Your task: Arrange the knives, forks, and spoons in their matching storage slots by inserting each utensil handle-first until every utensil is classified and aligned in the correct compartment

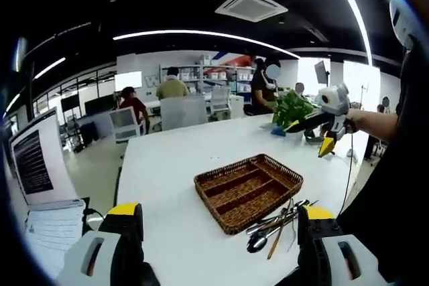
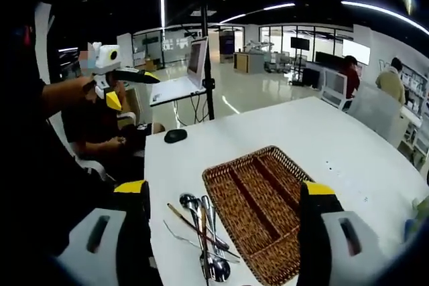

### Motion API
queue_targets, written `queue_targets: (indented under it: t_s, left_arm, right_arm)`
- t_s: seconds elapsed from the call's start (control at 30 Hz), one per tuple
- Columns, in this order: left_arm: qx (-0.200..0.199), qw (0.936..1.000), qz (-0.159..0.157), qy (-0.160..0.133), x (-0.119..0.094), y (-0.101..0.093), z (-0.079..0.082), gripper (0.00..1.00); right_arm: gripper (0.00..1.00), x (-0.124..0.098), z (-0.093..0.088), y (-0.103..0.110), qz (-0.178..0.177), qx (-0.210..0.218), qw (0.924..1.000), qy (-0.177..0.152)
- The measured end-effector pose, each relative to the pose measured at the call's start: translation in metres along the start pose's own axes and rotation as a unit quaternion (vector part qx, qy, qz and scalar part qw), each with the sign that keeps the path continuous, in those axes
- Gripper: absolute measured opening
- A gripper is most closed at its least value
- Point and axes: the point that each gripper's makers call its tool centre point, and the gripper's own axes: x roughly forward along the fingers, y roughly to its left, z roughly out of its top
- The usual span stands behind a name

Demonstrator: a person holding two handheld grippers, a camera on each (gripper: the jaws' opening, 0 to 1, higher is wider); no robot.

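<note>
**Both hand-held grippers raised and empty above the pile of cutlery**

The left hand-held gripper [image 1: 218, 246] had its 2 yellow-tipped jaws spread wide apart with nothing between them, and it looked down across the desk [image 1: 167, 159] from well above. The right hand-held gripper [image 2: 224, 232] was likewise spread wide and empty. Each one also showed in the other's view, held high in the air at the end of an outstretched arm, well clear of the desk; from there I could not tell how its jaws stood. That lifted, level pose read as a ready stance and not a reach, so I judged that no utensil had been picked yet.

Just ahead of the jaws lay the cutlery [image 1: 278, 226], a loose heap of spoons, forks and thin handles crossing one another, touching or just beside the near edge of the wicker tray [image 1: 248, 189]. The tray sat flat on the desk with its long slots bare, which suggested all sorting was yet to come. The heap probably lay beside the tray to keep each carry short.

Farther off stood a potted plant [image 1: 293, 108], a monitor [image 2: 196, 58] and seated people.
</note>
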Motion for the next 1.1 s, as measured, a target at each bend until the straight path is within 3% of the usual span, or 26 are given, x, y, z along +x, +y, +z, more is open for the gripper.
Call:
queue_targets:
  t_s: [0.13, 0.23, 0.4, 0.47, 0.83, 1.1]
  left_arm:
    - [-0.006, 1.0000, 0.002, -0.001, 0.000, -0.001, -0.001, 1.00]
    - [-0.007, 1.0000, 0.002, -0.001, 0.000, -0.002, -0.002, 1.00]
    - [-0.007, 1.0000, 0.001, 0.001, -0.002, 0.000, -0.004, 1.00]
    - [-0.010, 0.9999, 0.004, 0.000, -0.002, 0.002, -0.005, 1.00]
    - [-0.012, 0.9999, 0.000, 0.002, 0.000, 0.005, -0.007, 1.00]
    - [-0.017, 0.9999, -0.001, 0.004, -0.001, 0.006, -0.013, 1.00]
  right_arm:
    - [0.91, 0.019, -0.001, 0.020, 0.042, -0.010, 0.9988, -0.024]
    - [0.90, 0.038, -0.020, 0.033, 0.054, -0.015, 0.9984, 0.003]
    - [0.84, 0.056, -0.034, 0.052, 0.081, -0.022, 0.9964, 0.007]
    - [0.84, 0.064, -0.042, 0.060, 0.094, -0.052, 0.9942, 0.005]
    - [0.74, 0.089, -0.061, 0.073, 0.105, -0.059, 0.9923, 0.028]
    - [0.67, 0.108, -0.078, 0.089, 0.138, -0.052, 0.9881, 0.044]
